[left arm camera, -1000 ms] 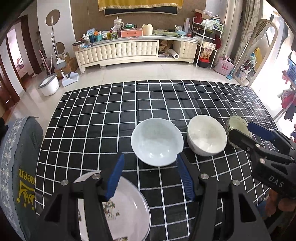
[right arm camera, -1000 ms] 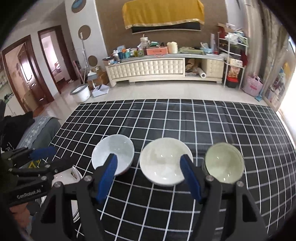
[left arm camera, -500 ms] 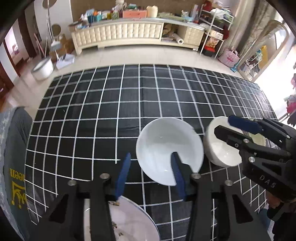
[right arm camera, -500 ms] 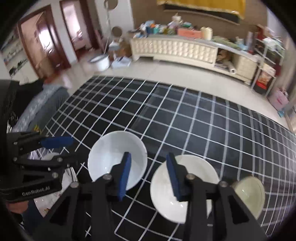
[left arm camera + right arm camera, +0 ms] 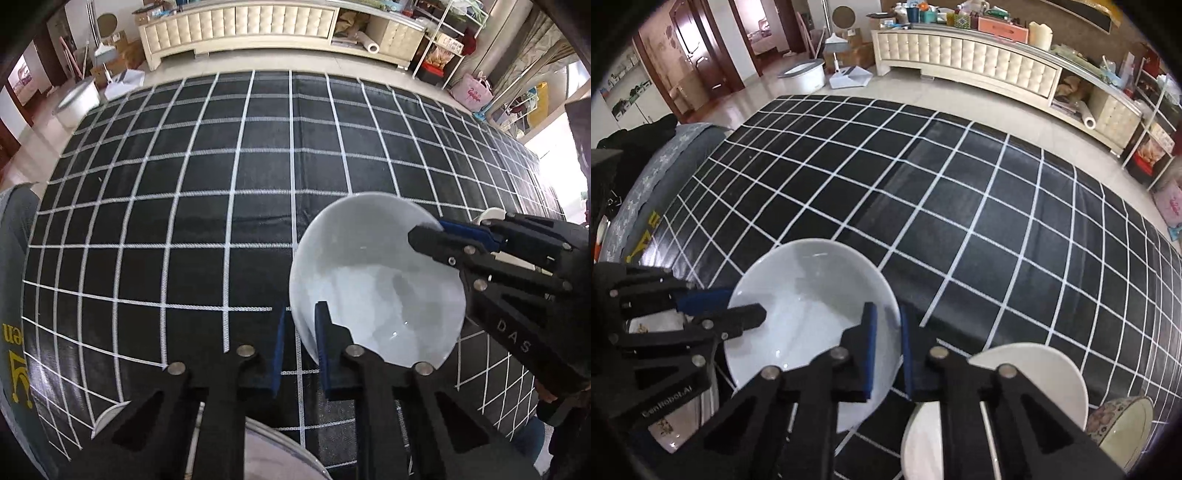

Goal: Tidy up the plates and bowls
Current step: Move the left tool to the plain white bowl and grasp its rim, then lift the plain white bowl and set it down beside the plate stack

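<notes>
A white bowl (image 5: 373, 280) sits on the black checked cloth; it also shows in the right wrist view (image 5: 812, 314). My left gripper (image 5: 301, 332) is shut on its left rim, one finger inside and one outside. My right gripper (image 5: 886, 332) is shut on its right rim in the same way and shows in the left wrist view (image 5: 443, 236). A cream bowl (image 5: 1049, 373) sits to the right under the right gripper's body. A patterned plate (image 5: 665, 432) lies at the left, below the left gripper (image 5: 724, 306).
A small greenish bowl with a flowered outside (image 5: 1126, 424) stands at the far right. The checked cloth (image 5: 229, 177) stretches away behind the bowls. A grey cushion (image 5: 665, 162) lies at the left edge. A long cream cabinet (image 5: 979, 66) stands across the room.
Both grippers moved down and in to the white bowl and closed on its opposite rims. Earlier their jaws were wide open above the bowls.
</notes>
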Action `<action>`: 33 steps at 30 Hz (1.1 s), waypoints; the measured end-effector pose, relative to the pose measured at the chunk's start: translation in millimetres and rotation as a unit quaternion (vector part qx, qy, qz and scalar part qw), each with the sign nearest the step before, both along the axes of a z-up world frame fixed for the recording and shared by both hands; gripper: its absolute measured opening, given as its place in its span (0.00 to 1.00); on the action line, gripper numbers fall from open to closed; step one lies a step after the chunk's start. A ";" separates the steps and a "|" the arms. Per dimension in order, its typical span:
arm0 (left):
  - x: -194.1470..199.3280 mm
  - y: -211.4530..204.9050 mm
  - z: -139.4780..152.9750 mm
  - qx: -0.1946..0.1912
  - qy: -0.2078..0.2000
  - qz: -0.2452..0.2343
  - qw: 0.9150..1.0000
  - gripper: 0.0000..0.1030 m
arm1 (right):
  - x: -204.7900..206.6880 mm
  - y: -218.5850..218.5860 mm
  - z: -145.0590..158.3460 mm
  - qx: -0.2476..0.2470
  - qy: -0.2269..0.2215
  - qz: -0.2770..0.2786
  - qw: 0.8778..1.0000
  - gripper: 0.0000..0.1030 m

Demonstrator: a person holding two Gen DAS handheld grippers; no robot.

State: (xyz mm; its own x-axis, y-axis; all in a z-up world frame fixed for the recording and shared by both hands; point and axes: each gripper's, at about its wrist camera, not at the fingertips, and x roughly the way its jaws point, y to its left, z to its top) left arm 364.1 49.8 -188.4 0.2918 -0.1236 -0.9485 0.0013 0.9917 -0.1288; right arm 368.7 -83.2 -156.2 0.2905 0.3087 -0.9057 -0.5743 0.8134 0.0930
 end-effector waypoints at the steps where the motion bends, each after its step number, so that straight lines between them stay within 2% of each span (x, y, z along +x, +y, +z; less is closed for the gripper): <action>1: 0.8 -0.4 -2.5 -0.004 0.004 0.000 1.000 0.12 | 1.2 1.3 -2.0 -0.004 0.003 -0.001 1.000 0.13; 8: -1.0 -6.4 3.4 -0.001 0.003 0.007 1.000 0.08 | 0.8 -2.1 -3.3 -0.003 0.010 -0.020 1.000 0.13; 13: -7.3 -0.7 14.8 -0.005 0.001 0.008 1.000 0.07 | -10.6 -11.1 9.0 0.016 0.011 -0.045 0.999 0.12; 24: -79.1 -18.3 70.7 0.005 -0.043 -0.008 0.999 0.07 | -69.7 -29.8 60.9 0.041 -0.006 -0.068 0.997 0.12; 33: -126.2 -30.8 67.9 0.004 -0.040 -0.028 0.999 0.07 | -119.5 -42.9 58.3 0.041 0.003 -0.094 0.995 0.12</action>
